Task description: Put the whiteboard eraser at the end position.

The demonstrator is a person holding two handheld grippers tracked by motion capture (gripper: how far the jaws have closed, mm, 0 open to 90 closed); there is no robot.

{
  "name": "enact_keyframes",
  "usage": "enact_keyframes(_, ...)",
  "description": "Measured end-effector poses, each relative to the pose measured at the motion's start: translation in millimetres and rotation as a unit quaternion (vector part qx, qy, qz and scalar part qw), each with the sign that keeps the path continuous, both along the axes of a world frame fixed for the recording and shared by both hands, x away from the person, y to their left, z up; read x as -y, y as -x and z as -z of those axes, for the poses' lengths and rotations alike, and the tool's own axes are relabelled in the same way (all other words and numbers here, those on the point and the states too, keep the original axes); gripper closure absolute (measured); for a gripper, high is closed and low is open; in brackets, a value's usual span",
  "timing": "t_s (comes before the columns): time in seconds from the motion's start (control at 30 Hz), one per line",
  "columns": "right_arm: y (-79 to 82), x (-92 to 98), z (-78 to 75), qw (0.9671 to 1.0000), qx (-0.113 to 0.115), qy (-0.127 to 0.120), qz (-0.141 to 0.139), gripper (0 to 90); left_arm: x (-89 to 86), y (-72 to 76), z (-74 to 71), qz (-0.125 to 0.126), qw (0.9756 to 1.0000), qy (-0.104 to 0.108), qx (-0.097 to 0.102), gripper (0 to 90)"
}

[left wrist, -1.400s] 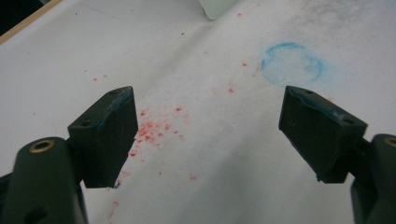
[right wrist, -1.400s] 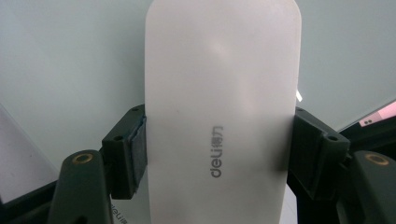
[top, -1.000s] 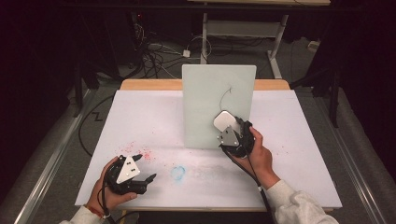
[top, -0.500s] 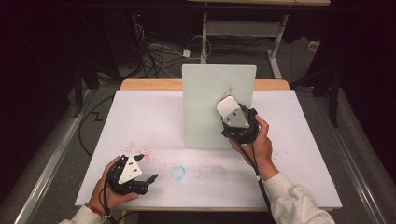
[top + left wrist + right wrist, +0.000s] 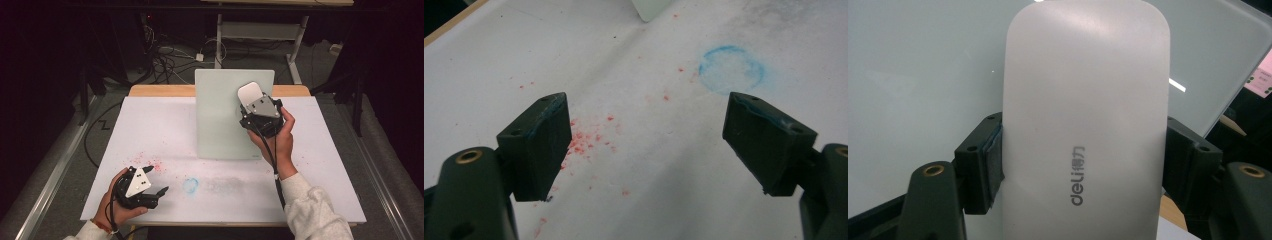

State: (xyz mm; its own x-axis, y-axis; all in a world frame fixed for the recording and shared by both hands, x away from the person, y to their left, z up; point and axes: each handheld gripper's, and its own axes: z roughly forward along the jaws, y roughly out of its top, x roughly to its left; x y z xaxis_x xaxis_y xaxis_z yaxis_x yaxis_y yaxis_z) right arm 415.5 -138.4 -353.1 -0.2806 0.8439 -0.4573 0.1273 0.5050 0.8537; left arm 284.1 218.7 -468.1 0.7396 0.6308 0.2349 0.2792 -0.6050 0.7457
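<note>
Each hand-held gripper is black, with a grey three-cornered plate on top: the left hand-held gripper (image 5: 152, 181) and the right hand-held gripper (image 5: 249, 95). A black cable (image 5: 273, 165) trails from the right one. The jaws have brass screw rings. The sleeve (image 5: 314, 212) is light grey.

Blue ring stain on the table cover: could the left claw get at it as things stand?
Probably yes. The left claw stands open and empty, and the blue ring stain lies just ahead on the table cover, with nothing between them.
</note>
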Motion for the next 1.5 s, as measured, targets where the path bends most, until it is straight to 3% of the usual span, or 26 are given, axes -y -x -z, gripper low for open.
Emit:
enact_keyframes(0.17,2.2,-1.9,5.9,1.0,-0.003,0.005,-0.005,30.3,0.3,0.6,-0.2,0.001,1.0,-0.002,0.0,18.9)
enact_keyframes(0.3,7.7,-9.7,20.6,0.9992,-0.008,0.035,-0.016,30.3,0.5,0.0,0.2,-0.001,1.0,-0.002,-0.001,18.9)
enact_keyframes(0.47,18.0,-23.2,46.1,0.9949,-0.021,0.092,-0.034,30.3,1.5,-0.3,0.2,-0.001,1.0,-0.006,0.0,18.9)
enact_keyframes(0.7,29.0,-22.3,74.3,0.9915,-0.021,0.121,-0.044,30.4,2.0,0.9,0.3,0.0,1.0,-0.008,0.0,18.9)
enact_keyframes(0.83,26.7,-11.9,68.1,0.9931,-0.024,0.108,-0.039,30.4,1.2,0.3,0.5,-0.003,1.0,-0.006,-0.001,18.9)
enact_keyframes(1.03,15.6,8.6,38.1,0.9989,-0.01,0.044,-0.014,30.4,2.0,0.0,0.9,-0.003,1.0,-0.008,-0.003,18.9)
enact_keyframes(1.23,10.7,30.4,23.3,0.9999,-0.01,0.001,0.005,30.5,1.7,-0.6,1.6,-0.003,0.9999,-0.01,-0.004,18.9)
enact_keyframes(1.5,12.5,43.4,24.8,0.9997,-0.024,-0.005,0.009,30.5,0.4,0.4,0.8,-0.003,1.0,-0.008,-0.002,18.9)
